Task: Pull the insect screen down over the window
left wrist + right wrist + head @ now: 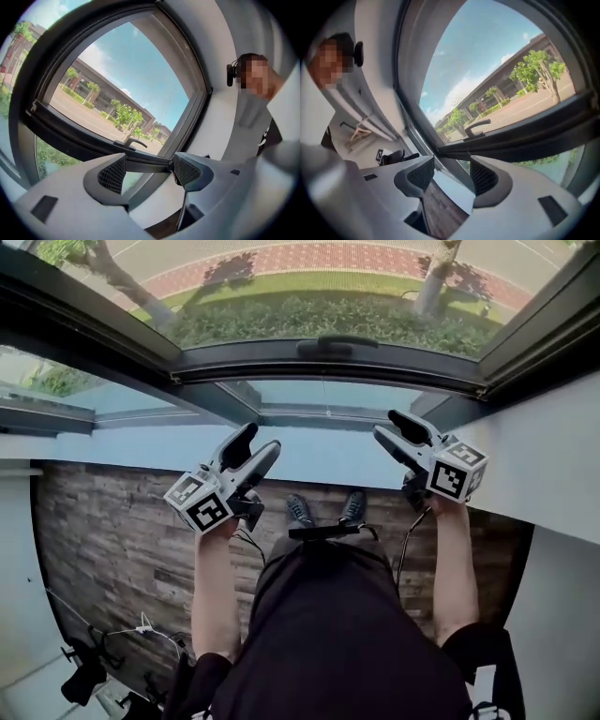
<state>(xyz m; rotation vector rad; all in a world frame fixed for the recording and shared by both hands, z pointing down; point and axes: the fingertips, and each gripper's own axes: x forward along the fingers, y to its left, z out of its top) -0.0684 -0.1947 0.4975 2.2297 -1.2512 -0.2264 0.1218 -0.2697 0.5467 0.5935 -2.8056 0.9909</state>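
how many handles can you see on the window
1: a dark lever handle, sitting at the middle of the dark bar that runs across the window, straight ahead in the head view. Parts of the frame lie outside the pictures, so others may be hidden.

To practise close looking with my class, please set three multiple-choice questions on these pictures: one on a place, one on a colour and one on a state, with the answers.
1. Where is the handle?
A. on the window frame, near the middle of its bar
B. on the floor
C. between a gripper's jaws

2. What colour is the window frame?
A. white
B. dark grey to black
C. red

3. How do the left gripper jaws stand?
A. shut on the handle
B. apart, nothing between them
C. shut on a cloth

Answers: 1 A, the head view shows the handle on the bar. 2 B, the frame is dark in all views. 3 B, the left gripper view shows an empty gap between the pads.
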